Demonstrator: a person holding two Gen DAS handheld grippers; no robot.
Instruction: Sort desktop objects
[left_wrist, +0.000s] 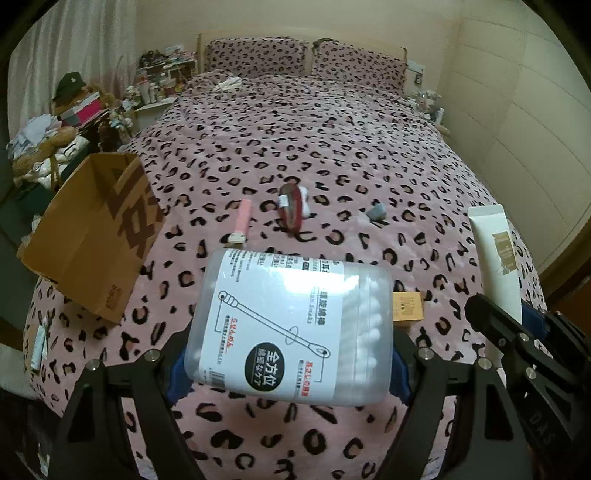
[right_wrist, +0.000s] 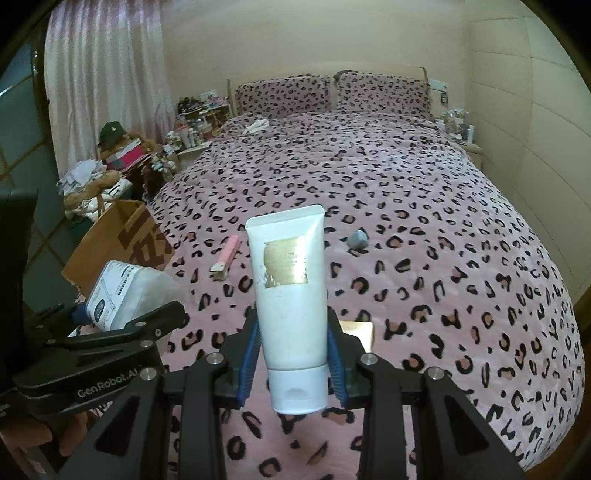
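My left gripper (left_wrist: 291, 365) is shut on a clear cotton swab box (left_wrist: 288, 321) with a white label, held above the leopard-print bed; its blue pads press both sides. The right wrist view shows that box (right_wrist: 125, 291) and the left gripper (right_wrist: 110, 314) at lower left. My right gripper (right_wrist: 295, 358) is shut on a white tube (right_wrist: 291, 295) with a gold label, cap toward the camera. The left wrist view has the tube (left_wrist: 498, 266) and right gripper (left_wrist: 524, 317) at the right edge. An open cardboard box (left_wrist: 92, 229) stands on the bed's left edge.
On the bedspread lie a pink stick-like item (left_wrist: 242, 218), a red oval item (left_wrist: 293, 206), a small grey object (left_wrist: 376, 211) and a small tan box (left_wrist: 406, 308). Cluttered shelves and piles (right_wrist: 110, 158) stand left of the bed. Pale wardrobe panels (right_wrist: 535, 166) run along the right.
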